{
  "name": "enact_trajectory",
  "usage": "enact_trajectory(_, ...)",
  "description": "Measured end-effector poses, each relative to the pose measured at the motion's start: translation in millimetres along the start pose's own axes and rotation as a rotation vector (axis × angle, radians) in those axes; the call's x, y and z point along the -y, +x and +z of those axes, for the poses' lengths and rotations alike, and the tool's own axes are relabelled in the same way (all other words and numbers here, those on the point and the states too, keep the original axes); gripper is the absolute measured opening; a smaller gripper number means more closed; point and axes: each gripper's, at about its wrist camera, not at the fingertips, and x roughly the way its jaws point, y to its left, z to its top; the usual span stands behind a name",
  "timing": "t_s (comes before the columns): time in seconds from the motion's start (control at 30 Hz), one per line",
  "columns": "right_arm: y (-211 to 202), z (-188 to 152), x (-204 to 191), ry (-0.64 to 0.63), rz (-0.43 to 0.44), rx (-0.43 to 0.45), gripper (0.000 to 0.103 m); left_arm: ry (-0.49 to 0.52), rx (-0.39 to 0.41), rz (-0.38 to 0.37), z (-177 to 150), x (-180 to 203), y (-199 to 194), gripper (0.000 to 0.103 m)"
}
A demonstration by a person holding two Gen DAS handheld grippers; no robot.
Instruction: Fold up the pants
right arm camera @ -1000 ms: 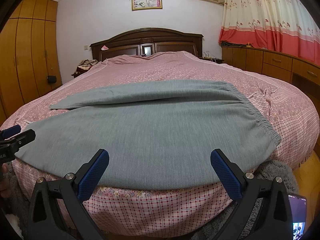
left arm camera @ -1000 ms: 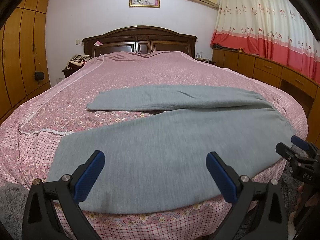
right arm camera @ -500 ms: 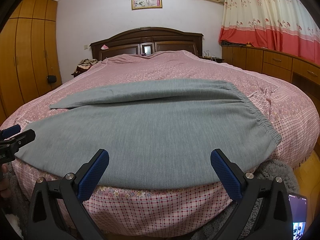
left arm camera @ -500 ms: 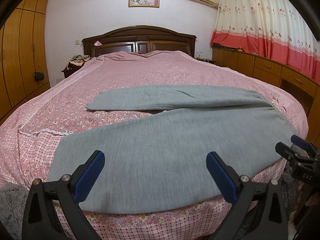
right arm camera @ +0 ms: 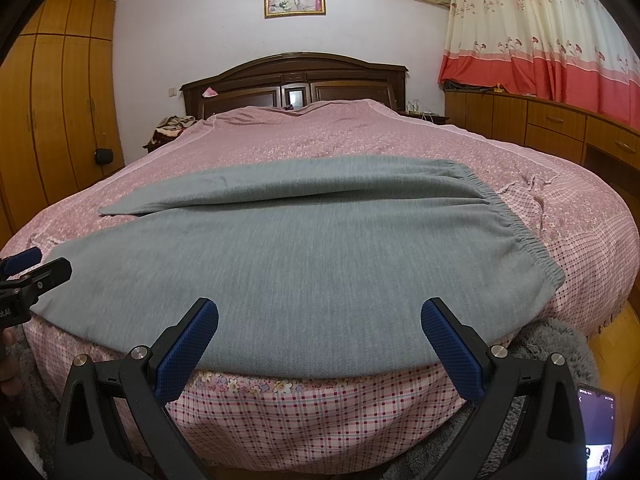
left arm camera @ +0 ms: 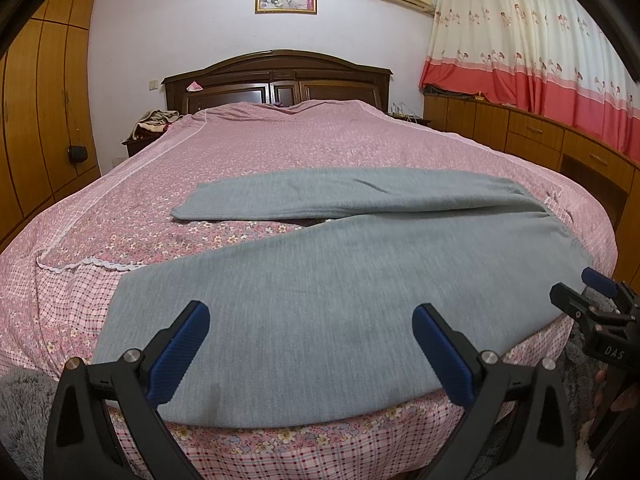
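Jaws wide on both grippers, empty, facing grey pants (left arm camera: 320, 300) flat across bed (left arm camera: 280, 152).

Grey pants (left arm camera: 320, 300) lying on bedspread (left arm camera: 280, 148) showing pink florals, checks near edge. Curtain (left arm camera: 540, 40) showing cream florals over red band. Left gripper (left arm camera: 310, 344) wearing blue pads (left arm camera: 180, 354).

Black tool (left arm camera: 310, 344) frames, blue ribbed pads (left arm camera: 178, 354), silver screws.

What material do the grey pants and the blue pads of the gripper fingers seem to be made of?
Grey pants: probably soft knit, fleece-like fabric; matte, faintly heathered, with a gathered elastic waistband.
Blue pads: probably rubber or soft plastic; a fine grid texture shows on them.
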Motion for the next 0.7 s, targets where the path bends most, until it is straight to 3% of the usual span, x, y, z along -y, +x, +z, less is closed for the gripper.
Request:
enact_trajectory(0.13, -1, 6, -5, -0.001, 0.009, 0.001, 0.103, 0.001, -0.014, 0.003, 1, 0, 4, 0.103)
enact_trajectory(0.33, -19, 43, -24, -0.058, 0.129, 0.035, 0.103, -0.038, -0.045, -0.068, 19, -6, 14, 0.103)
enact_trajectory(0.5, -22, 81, -30, -0.117, 0.260, -0.037, 0.103, -0.044, -0.071, -0.115, 38, -12, 29, 0.103)
enact_trajectory(0.6, -20, 111, -24, -0.159, 0.342, -0.048, 0.103, 0.013, -0.092, -0.128, 55, -13, 40, 0.103)
enact_trajectory(0.7, -7, 144, -15, -0.255, 0.383, -0.042, 0.103, 0.159, -0.079, -0.119, 77, -8, 53, 0.103)
